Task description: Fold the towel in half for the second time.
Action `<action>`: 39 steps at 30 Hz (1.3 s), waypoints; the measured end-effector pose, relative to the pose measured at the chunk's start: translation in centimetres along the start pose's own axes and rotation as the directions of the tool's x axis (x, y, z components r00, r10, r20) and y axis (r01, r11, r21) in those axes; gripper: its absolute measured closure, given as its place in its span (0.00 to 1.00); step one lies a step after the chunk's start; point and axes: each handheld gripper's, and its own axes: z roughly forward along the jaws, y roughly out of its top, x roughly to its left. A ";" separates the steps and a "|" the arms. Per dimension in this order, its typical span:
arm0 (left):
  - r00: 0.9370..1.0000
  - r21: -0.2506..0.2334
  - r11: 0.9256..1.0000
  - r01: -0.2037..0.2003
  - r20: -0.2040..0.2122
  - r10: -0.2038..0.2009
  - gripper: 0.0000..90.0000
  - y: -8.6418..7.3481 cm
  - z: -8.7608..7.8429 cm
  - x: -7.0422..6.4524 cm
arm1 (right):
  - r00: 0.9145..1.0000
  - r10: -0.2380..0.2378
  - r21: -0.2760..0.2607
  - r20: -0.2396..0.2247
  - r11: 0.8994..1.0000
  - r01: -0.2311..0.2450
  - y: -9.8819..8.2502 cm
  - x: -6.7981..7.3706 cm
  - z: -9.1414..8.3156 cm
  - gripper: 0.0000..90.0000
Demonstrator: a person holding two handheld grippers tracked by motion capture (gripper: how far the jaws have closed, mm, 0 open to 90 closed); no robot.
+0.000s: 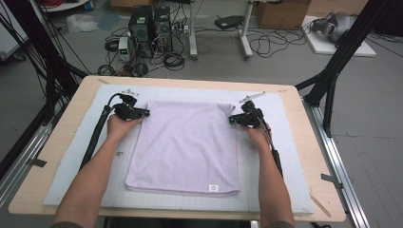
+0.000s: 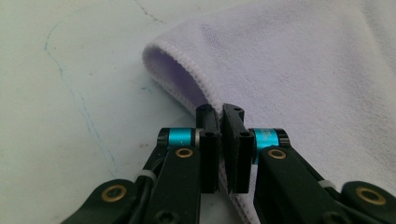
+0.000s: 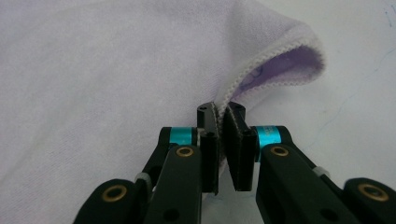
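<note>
While both my jaws pinch the towel hem, thin bites could slip, dropping a corner when I lift.

Two matt black, two-jaw hand-held grippers were seen, the left gripper and the right gripper. Flat black jaw plates were fastened with small dark screws, and brass-coloured rivets were set into the angular black links. A turquoise metal ring was fitted behind each jaw. A thick black cable was trailed from each gripper, and a grey three-cornered plate was carried on top.
</note>
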 end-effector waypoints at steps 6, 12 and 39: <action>1.000 -0.063 0.998 -0.015 0.020 0.016 0.95 0.8 -1.6 -0.1 | 1.000 0.016 -0.041 -0.018 0.999 -0.017 0.4 0.0 -1.2 0.95; 0.996 -0.121 0.991 -0.066 0.055 0.073 0.95 1.6 -4.6 -1.0 | 0.998 0.010 -0.125 -0.067 0.992 -0.019 1.1 0.9 -4.5 0.95; 0.979 -0.078 0.991 -0.105 0.166 0.117 0.62 -6.6 -9.6 -4.4 | 0.989 0.002 -0.034 -0.149 0.999 -0.007 -5.3 6.5 -7.7 0.45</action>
